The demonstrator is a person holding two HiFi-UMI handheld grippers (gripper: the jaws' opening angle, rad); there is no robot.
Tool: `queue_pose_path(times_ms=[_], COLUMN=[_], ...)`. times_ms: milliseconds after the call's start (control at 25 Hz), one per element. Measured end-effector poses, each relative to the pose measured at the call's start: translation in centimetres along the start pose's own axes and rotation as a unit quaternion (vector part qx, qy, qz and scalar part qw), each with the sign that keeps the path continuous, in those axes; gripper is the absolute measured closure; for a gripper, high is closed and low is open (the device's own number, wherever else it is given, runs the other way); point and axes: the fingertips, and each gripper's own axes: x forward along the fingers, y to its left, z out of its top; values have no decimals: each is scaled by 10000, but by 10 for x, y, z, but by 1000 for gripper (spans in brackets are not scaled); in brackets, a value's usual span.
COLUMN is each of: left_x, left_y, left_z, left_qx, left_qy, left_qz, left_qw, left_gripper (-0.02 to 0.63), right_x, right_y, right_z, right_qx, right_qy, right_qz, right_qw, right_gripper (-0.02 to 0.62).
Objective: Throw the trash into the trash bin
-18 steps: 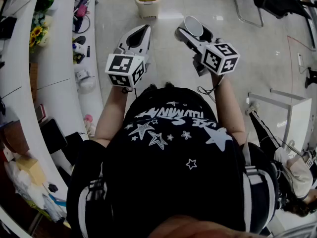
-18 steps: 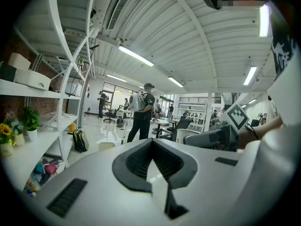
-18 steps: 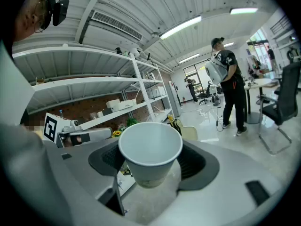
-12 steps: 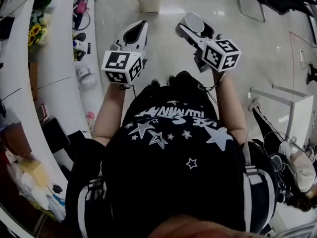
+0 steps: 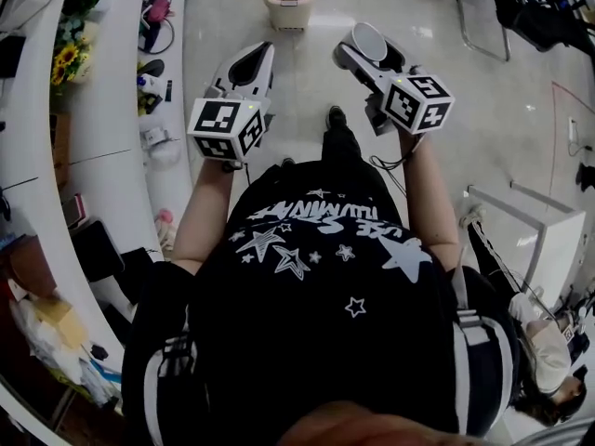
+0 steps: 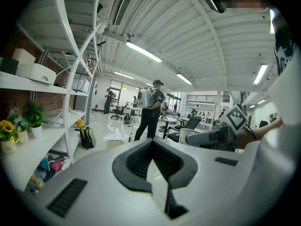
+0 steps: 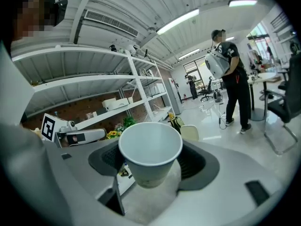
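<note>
Office floor, right tool held forward, clamping paper cup

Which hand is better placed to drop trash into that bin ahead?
The right. Its gripper grips a paper cup, with the trash bin on the floor ahead. The left gripper is shut with nothing between its jaws.

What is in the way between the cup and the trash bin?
Nothing that shows. The cup is held by the right gripper, and the trash bin stands ahead with only bare floor between them. The shelves are off to the left side, not in the path.
</note>
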Motion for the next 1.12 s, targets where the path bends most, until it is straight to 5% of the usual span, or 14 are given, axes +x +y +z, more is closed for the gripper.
queue_pose_path(times_ms=[720, 1120], left_x=[145, 176], left_y=[-5, -10], left_z=[39, 33], left_qx=[154, -18], left_qy=[-66, -164], left_qz=[736, 1287], left_qw=[9971, 9915], left_gripper=[597, 597], right_x=[43, 65], right_y=[-148, -181], right_z=[73, 84], right_qx=[111, 36], right_qy=[126, 380], right_qz=[578, 1060], right_qw=[9982, 9936], right_gripper=[262, 262])
